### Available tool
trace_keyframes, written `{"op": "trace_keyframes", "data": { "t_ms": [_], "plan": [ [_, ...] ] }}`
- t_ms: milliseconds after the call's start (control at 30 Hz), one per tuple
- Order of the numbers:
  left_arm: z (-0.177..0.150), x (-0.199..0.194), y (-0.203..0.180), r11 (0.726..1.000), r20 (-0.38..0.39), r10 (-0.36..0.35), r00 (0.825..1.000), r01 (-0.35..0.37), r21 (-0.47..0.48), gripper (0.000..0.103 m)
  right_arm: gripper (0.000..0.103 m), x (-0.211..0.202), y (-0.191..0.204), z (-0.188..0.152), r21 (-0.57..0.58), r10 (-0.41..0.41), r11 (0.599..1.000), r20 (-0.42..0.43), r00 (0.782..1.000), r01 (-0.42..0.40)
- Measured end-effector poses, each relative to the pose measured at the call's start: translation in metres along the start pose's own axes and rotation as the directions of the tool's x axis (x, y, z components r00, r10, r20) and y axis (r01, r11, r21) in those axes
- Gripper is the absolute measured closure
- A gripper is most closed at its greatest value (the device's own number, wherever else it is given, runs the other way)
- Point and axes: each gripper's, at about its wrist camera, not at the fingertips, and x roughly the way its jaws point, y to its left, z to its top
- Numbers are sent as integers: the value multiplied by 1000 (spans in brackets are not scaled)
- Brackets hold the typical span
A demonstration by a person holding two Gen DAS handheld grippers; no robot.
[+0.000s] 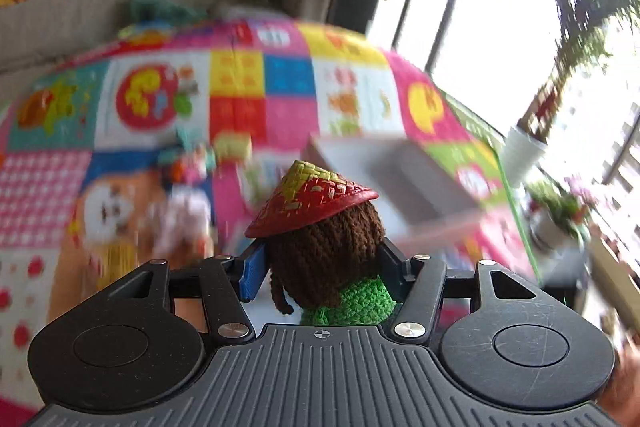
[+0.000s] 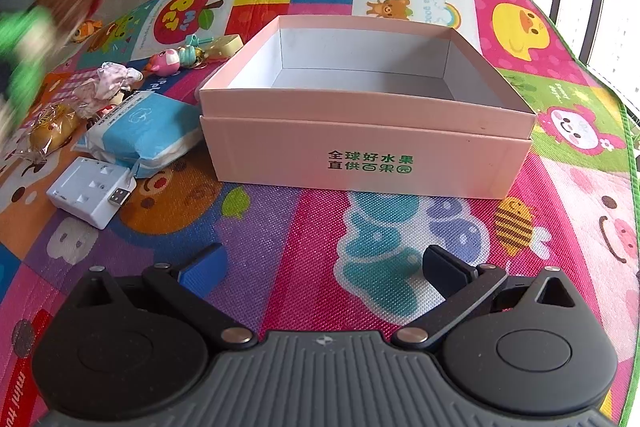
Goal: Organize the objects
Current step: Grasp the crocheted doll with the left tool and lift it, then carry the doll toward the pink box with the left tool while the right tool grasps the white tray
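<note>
A bright patchwork play mat (image 2: 304, 227) carries an open pink box (image 2: 368, 147), its inside bare. Left of the box lie a blue tissue pack (image 2: 144, 135), a white adapter (image 2: 90, 191) and small trinkets. The right tool (image 2: 320, 267) hangs wide over the mat, holding nothing. The left tool (image 1: 320, 267) clamps a crocheted doll (image 1: 324, 259) with 1 woven red hat, raised above the mat.

The doll (image 1: 324, 251) pinched in the left gripper (image 1: 322, 267) is chunky crocheted yarn with a woven straw hat (image 1: 312, 197). Ahead of the right gripper (image 2: 324, 273): matt cardboard box (image 2: 368, 151) on a textured foam mat (image 2: 304, 227).
</note>
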Motion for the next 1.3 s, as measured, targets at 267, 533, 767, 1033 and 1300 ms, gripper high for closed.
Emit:
{"op": "trace_keyframes", "data": {
  "t_ms": [267,533,767,1033,1300],
  "plan": [
    [-97,-3,36,992,-145,123,982,-122,15,37,0,-6,14,9,0,82,997,-8,997,-82],
    [-107,-19,33,994,-83,108,991,-107,14,37,7,-7,94,26,-172,260,951,1,966,-256],
    [-118,-32,53,992,-64,108,992,-111,-53,36,11,24,152,41,-216,246,943,-59,967,-253],
    [-122,-34,52,991,-38,109,993,-111,-78,35,14,37,161,49,-180,215,957,-76,974,-226],
    [-114,-12,38,994,-15,67,998,-68,-91,35,14,-22,90,1,-322,253,907,-101,962,-272]
  ]
}}
